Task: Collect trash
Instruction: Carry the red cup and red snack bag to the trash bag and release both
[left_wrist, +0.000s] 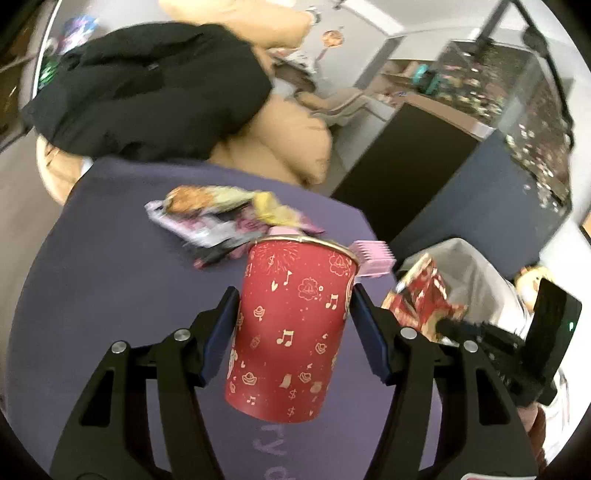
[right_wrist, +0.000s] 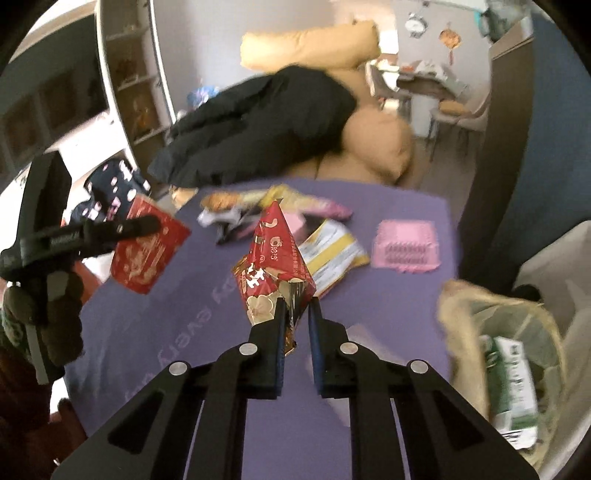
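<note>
Left gripper (left_wrist: 293, 321): we see its jaws pressed on both sides of a red paper cup (left_wrist: 291, 332), held clear above the purple table (left_wrist: 110, 314); our arms are cut off at the bottom edge.
Cup axis: its long axis runs nearly up the frame, rim toward the top and leaning slightly right, base toward the camera; the inside is hidden from us.
Right gripper (right_wrist: 295, 306): we find the jaws narrow, pinching the lower end of a crumpled red wrapper (right_wrist: 275, 266), lifted off the table (right_wrist: 388, 314).
Wrapper axis: it stands upright, its pointed tip toward the upper middle of the frame; the print is only partly readable.
Bin (right_wrist: 517, 332): at the lower right, a lined basket with a green and white carton (right_wrist: 511, 384) inside; we cannot see its bottom.
Middle of the table: a yellow and white packet (right_wrist: 332, 254) lies flat just behind the wrapper, a pink tray (right_wrist: 404, 245) to its right.
Far edge of the table: blurred wrappers (right_wrist: 240, 206), contents unclear to us.
Beyond: a black jacket (right_wrist: 258, 133) covers part of a tan cushion (right_wrist: 376, 144).
</note>
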